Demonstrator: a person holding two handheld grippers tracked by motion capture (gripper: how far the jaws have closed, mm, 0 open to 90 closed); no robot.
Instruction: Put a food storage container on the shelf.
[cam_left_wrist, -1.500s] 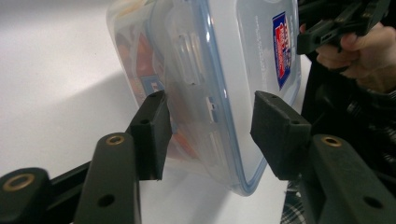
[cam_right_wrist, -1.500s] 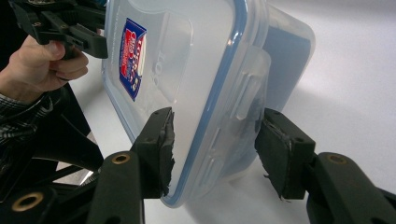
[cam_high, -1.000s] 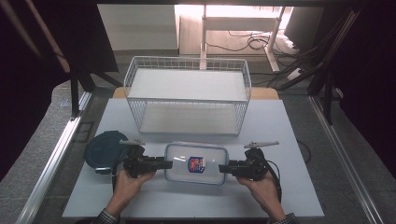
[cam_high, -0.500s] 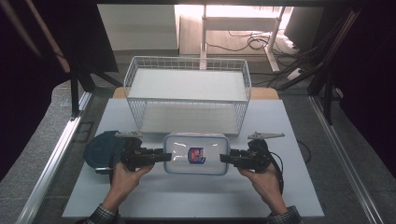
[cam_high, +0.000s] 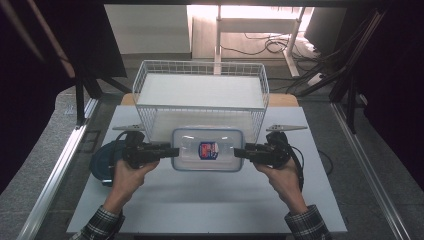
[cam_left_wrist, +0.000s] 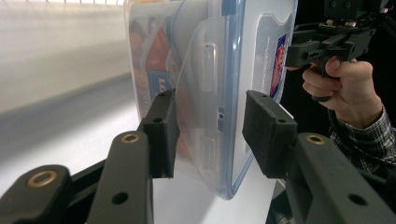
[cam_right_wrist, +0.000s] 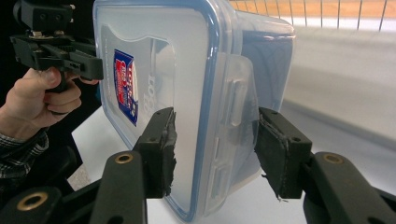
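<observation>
The left gripper (cam_high: 172, 151) has its fingers (cam_left_wrist: 161, 133) set partway apart, pinching the left short end of the clear plastic container (cam_high: 207, 149). In the left gripper view one pad lies flat against the container's see-through base side and the other (cam_left_wrist: 266, 133) sits at the lid side, just past the blue-edged rim, with the hinged locking flap between them. The right gripper (cam_high: 240, 152) does the same at the opposite end: its fingers (cam_right_wrist: 161, 149) are held half spread and clamp the right short end, one pad on the lid face, the other (cam_right_wrist: 280, 149) against the base wall behind the flap.

The container hangs between the two grippers, level, lid upward. Taking the white wire basket (cam_high: 200, 90) as the landmark, the container is just in front of the basket's near wall, at about its middle, and in the high view its far edge overlaps the lower wires of that wall. The left gripper is off the basket's near left corner, the right gripper off its near right corner.

The container is a rounded rectangle of clear plastic with a translucent lid, a blue seal line along the rim and a red-and-blue label at the lid's centre. A dark blue round lid (cam_high: 102, 160) lies on the white worktop (cam_high: 200, 205), left of the basket's front.
</observation>
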